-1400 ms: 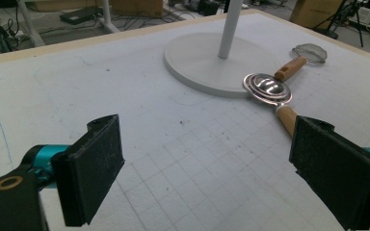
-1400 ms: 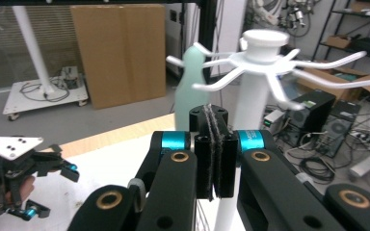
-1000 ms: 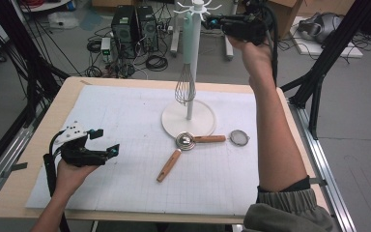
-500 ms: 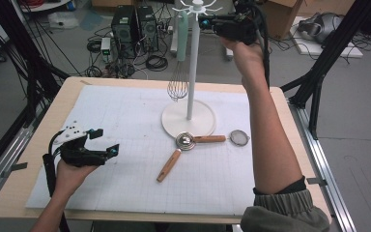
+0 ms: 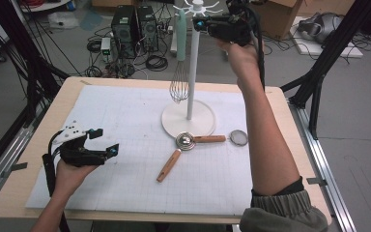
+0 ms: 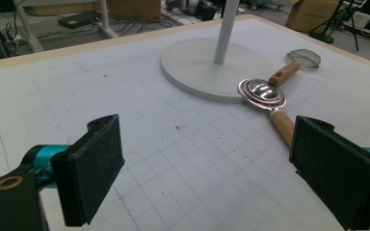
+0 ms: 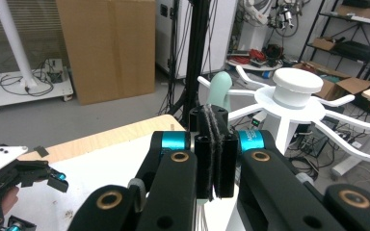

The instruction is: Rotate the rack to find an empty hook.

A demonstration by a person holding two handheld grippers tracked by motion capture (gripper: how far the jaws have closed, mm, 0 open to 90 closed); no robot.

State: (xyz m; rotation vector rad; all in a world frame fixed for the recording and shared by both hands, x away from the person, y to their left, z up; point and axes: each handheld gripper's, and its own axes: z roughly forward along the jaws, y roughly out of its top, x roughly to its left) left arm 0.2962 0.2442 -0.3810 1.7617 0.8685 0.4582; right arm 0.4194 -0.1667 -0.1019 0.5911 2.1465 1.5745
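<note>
My right gripper (image 5: 200,24) is raised beside the top of the white hook stand (image 5: 189,72). Its jaws are pressed together, and a whisk with a mint-green handle (image 5: 180,34) hangs from it, left of the pole. In the right gripper view the shut jaws (image 7: 214,120) hide the grip point; the handle tip (image 7: 220,89) pokes up behind them, close to a stand arm (image 7: 236,111). My left gripper (image 5: 105,141) rests low at the table's left, jaws wide apart and empty. Its pads (image 6: 96,163) frame the bare mat.
A wooden-handled metal spoon (image 5: 185,141) (image 6: 262,91) and a small wooden-handled strainer (image 5: 239,137) (image 6: 304,57) lie just in front of the stand's round base (image 5: 174,121). The table is covered by a white grid mat (image 5: 125,106). Computers and cables sit on the floor behind.
The right gripper has shifted left near the stand's top, carrying the whisk from in front of the pole to its left side. The left gripper has stayed put.
</note>
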